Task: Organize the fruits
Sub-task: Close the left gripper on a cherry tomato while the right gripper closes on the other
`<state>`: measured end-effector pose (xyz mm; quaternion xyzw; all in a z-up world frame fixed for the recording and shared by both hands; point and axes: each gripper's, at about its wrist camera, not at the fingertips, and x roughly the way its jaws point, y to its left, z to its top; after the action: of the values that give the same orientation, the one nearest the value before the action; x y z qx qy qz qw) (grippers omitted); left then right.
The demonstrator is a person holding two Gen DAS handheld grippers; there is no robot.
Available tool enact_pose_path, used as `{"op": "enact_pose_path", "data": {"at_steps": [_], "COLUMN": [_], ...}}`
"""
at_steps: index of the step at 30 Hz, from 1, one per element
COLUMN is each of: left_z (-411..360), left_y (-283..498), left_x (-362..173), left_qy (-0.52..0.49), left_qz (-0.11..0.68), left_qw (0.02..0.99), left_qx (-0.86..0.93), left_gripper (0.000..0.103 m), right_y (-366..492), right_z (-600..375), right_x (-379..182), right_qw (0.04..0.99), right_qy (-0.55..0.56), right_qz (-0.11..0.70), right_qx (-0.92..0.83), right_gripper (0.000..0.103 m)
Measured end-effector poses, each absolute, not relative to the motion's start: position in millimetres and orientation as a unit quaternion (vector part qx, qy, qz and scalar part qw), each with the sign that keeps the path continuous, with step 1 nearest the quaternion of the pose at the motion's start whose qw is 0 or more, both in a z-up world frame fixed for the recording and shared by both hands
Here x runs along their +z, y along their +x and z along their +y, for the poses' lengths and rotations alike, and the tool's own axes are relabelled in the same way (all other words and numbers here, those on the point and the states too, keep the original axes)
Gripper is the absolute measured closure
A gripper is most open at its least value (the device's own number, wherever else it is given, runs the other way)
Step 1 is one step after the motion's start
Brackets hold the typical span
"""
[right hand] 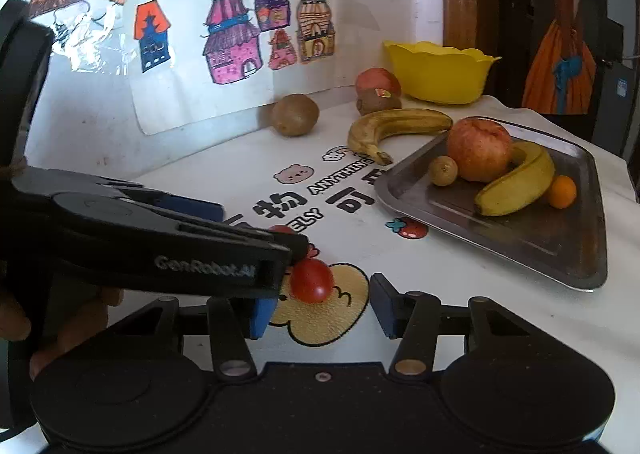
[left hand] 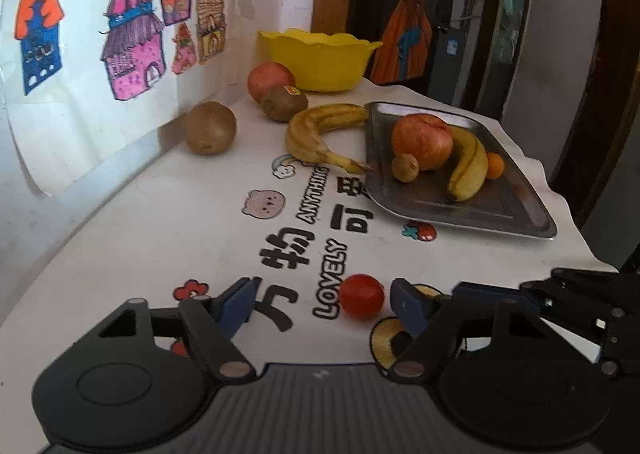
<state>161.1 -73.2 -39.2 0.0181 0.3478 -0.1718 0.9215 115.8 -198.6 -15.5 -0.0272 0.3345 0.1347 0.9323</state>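
Observation:
A small red tomato (left hand: 361, 296) (right hand: 312, 280) lies on the white printed tablecloth. My left gripper (left hand: 322, 306) stands open around it; the tomato is close to the right pad (left hand: 408, 308) but a thin gap shows. My right gripper (right hand: 322, 310) is open too, with the tomato just ahead of its left pad (right hand: 262, 314). In the right wrist view the left gripper (right hand: 256, 230) reaches in from the left, one finger over the tomato. A steel tray (left hand: 460, 220) (right hand: 500, 254) holds an apple (left hand: 422, 140), a banana (left hand: 468, 166), a small kiwi (left hand: 405, 168) and an orange (left hand: 495, 165).
Loose on the cloth are a banana (left hand: 320, 134), two kiwis (left hand: 210, 128) (left hand: 284, 102) and an apple (left hand: 270, 80). A yellow bowl (left hand: 320, 58) stands at the back. A wall with house drawings runs along the left. The table edge drops off right of the tray.

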Motion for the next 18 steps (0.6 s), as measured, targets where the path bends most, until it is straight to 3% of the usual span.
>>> {"op": "enact_pose_path", "data": {"at_steps": [12, 18], "left_z": [-77.7, -78.9], "left_y": [160.9, 159.7], "left_x": [-38.4, -37.9], "left_qy": [0.029, 0.034], "left_qz": [0.349, 0.351], "left_qw": [0.922, 0.920], "left_qx": [-0.166, -0.170], "left_gripper": [0.045, 0.064], "right_y": [118.1, 118.3], "right_z": [-196.9, -197.8], "right_x": [-15.2, -15.0], "right_qw": [0.931, 0.932], "right_qy": [-0.038, -0.036], "right_qz": [0.334, 0.333], "right_qx": [0.141, 0.139], "right_gripper": [0.054, 0.057]}}
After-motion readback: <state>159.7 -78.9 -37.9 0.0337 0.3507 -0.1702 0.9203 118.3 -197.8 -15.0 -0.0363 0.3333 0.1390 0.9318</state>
